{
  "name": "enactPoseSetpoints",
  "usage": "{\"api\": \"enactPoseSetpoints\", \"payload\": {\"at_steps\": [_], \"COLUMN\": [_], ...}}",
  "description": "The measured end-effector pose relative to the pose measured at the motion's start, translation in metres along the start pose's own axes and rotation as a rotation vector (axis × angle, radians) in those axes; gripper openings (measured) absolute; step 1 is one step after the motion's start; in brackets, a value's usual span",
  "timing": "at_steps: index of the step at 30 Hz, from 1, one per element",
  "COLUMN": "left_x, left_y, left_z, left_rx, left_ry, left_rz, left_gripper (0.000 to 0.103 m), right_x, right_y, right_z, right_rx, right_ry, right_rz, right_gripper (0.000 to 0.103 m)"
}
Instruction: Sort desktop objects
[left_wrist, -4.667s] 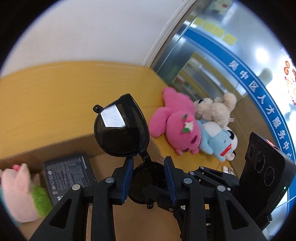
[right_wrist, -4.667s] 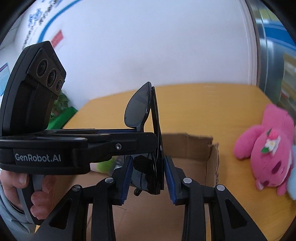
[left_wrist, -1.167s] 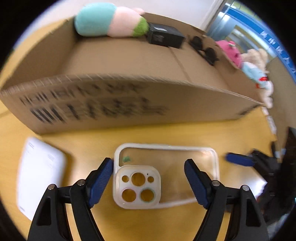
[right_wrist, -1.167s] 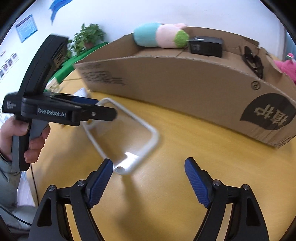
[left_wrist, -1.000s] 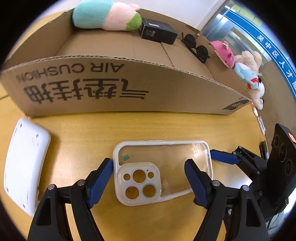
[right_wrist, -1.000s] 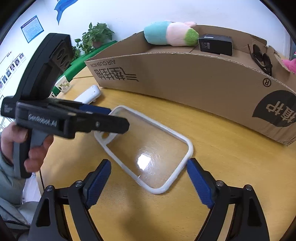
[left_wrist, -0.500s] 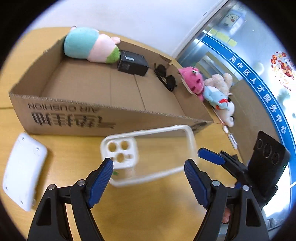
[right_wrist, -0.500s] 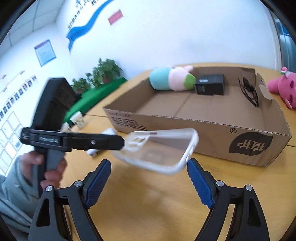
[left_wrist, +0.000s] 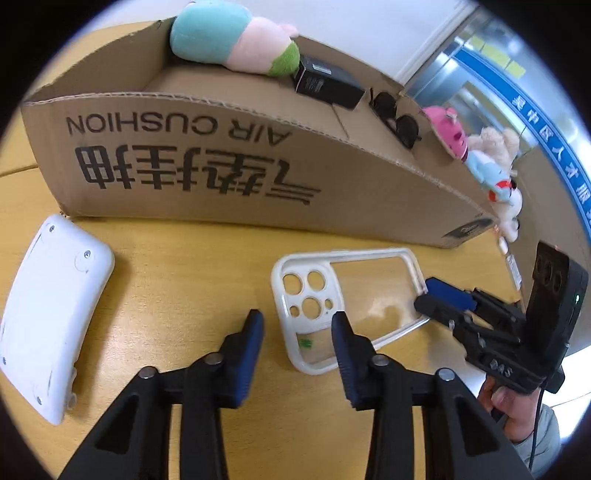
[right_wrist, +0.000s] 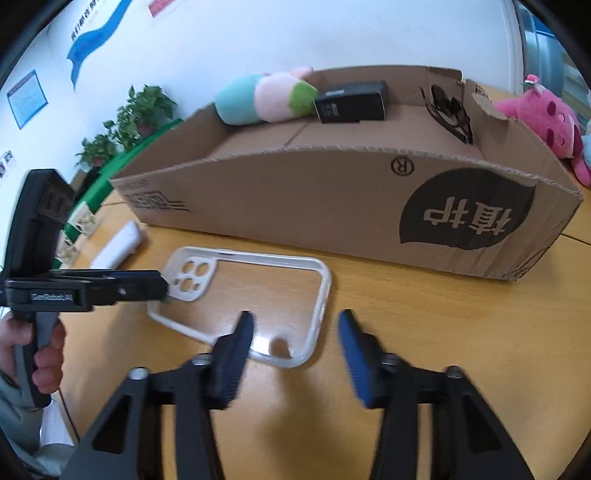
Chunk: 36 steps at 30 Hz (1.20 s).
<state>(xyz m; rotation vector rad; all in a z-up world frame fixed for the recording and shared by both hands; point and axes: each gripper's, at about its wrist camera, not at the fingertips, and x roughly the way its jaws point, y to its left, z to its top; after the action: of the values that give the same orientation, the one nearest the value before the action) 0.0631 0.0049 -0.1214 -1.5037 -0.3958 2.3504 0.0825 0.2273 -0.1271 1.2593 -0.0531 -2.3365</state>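
Fingers on both grippers are closing: the left gripper (left_wrist: 297, 334) has its right finger over the clear phone case's (left_wrist: 343, 299) camera end with nothing pinched, and the right gripper (right_wrist: 295, 341) straddles the case's other end, can't tell if it touches. Case lies flat on the wooden surface (left_wrist: 177, 277) just in front of the cardboard box (left_wrist: 221, 162), which holds a plush toy (left_wrist: 236, 38), black box (left_wrist: 325, 81) and sunglasses (left_wrist: 397, 118). White device (left_wrist: 51, 310) lies off to the left.

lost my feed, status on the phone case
left hand-held gripper and right hand-held gripper both closing, pads not pressing yet. phone case on table, one end between each pair of jaws. nothing in the way.
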Motion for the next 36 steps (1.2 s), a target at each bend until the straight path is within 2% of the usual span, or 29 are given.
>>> {"api": "enactPoseSetpoints", "payload": {"at_steps": [1, 2, 3, 8, 11, 14, 19, 23, 28, 32, 36], "left_x": [0.001, 0.003, 0.003, 0.002, -0.003, -0.020, -0.057, -0.087, -0.117, -0.142, -0.160], "left_y": [0.000, 0.000, 0.001, -0.001, -0.008, -0.024, -0.053, -0.071, -0.086, -0.085, -0.073], "left_z": [0.000, -0.001, -0.002, -0.003, -0.001, 0.004, 0.022, 0.042, 0.069, 0.098, 0.124], "left_rx": [0.001, -0.002, -0.004, 0.012, 0.034, 0.076, 0.160, 0.215, 0.278, 0.298, 0.292], "left_ry": [0.007, 0.011, 0.011, -0.003, -0.020, -0.075, -0.184, -0.278, -0.385, -0.468, -0.512], "left_rz": [0.004, 0.005, 0.009, 0.022, 0.011, -0.004, -0.019, -0.058, -0.065, -0.030, -0.003], "left_gripper": [0.022, 0.012, 0.010, 0.009, 0.009, 0.009, 0.009, 0.009, 0.009, 0.009, 0.009], "right_x": [0.003, 0.003, 0.002, -0.001, -0.006, -0.019, -0.067, -0.110, -0.148, -0.161, -0.165], "right_y": [0.000, 0.001, 0.002, -0.001, -0.005, -0.008, -0.007, -0.002, 0.009, 0.025, 0.040], "right_z": [0.001, 0.000, 0.000, -0.004, -0.008, -0.010, -0.001, 0.019, 0.053, 0.088, 0.128], "right_rx": [-0.006, -0.013, -0.020, -0.038, -0.026, -0.012, 0.005, -0.003, -0.065, -0.137, -0.184], "right_ry": [0.000, -0.001, -0.002, 0.001, -0.001, -0.030, -0.149, -0.262, -0.372, -0.438, -0.490], "right_rz": [-0.013, -0.022, -0.032, -0.055, -0.056, -0.062, -0.062, -0.079, -0.124, -0.141, -0.101], "right_gripper": [0.031, 0.029, 0.026, 0.010, 0.010, 0.010, 0.010, 0.010, 0.010, 0.010, 0.010]}}
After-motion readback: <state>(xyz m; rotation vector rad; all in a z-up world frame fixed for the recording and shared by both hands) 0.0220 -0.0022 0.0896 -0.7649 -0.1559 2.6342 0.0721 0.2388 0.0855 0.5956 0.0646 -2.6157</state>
